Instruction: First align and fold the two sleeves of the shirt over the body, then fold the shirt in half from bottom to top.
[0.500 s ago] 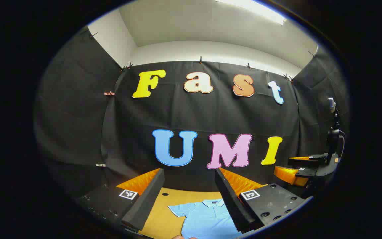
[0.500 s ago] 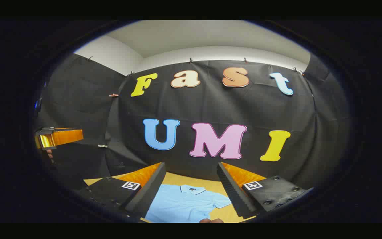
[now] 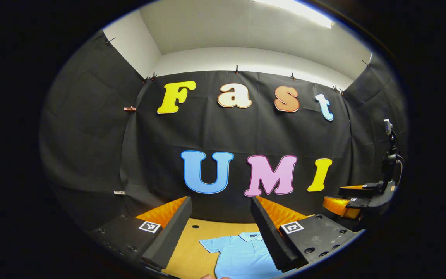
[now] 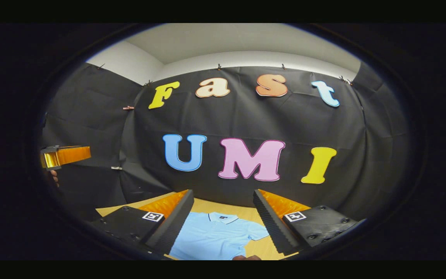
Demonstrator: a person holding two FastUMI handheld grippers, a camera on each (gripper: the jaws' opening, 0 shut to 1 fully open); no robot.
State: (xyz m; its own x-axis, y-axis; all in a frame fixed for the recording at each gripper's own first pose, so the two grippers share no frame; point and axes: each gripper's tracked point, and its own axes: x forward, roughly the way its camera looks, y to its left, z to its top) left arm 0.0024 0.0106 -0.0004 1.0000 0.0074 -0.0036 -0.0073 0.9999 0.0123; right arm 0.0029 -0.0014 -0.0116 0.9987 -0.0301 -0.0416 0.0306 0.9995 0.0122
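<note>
Fabric: light blue polo shirt (image 3: 242,254) lying flat and face up on the table (image 3: 188,252), collar toward the booth's far wall, hem running out of frame toward the person.
Long axis: running from near edge to far edge of the table, collar end farthest from both grippers.
Direction from left gripper (image 3: 221,232): lying below and ahead, showing between the fingers and partly hidden behind the right-hand finger; the one sleeve (image 3: 212,245) in sight spreading toward the left finger.
Direction from right gripper (image 4: 223,223): lying below and ahead, body of the shirt (image 4: 213,242) sitting between the fingers, the opposite sleeve (image 4: 257,233) reaching toward the right-hand finger.
Left jaws: standing wide apart, holding nothing, hanging well above the cloth.
Right jaws: standing wide apart as well, gripping nothing, hovering clear of the shirt.
Nearer hand: judging each sleeve as falling to the gripper on its own side, neither one looking clearly closer.
Neighbouring gripper: appearing at the right margin of the left gripper view (image 3: 356,199), and at the left margin of the right gripper view (image 4: 64,155), both raised and well apart from the shirt.
Progress: appearing to be at the very start, both sleeves lying spread outward and no fold made.
Next move: probably calling for lowering toward the sleeve tips before drawing them inward over the body.
Containers: spotting no bin, box or tray on the table.
</note>
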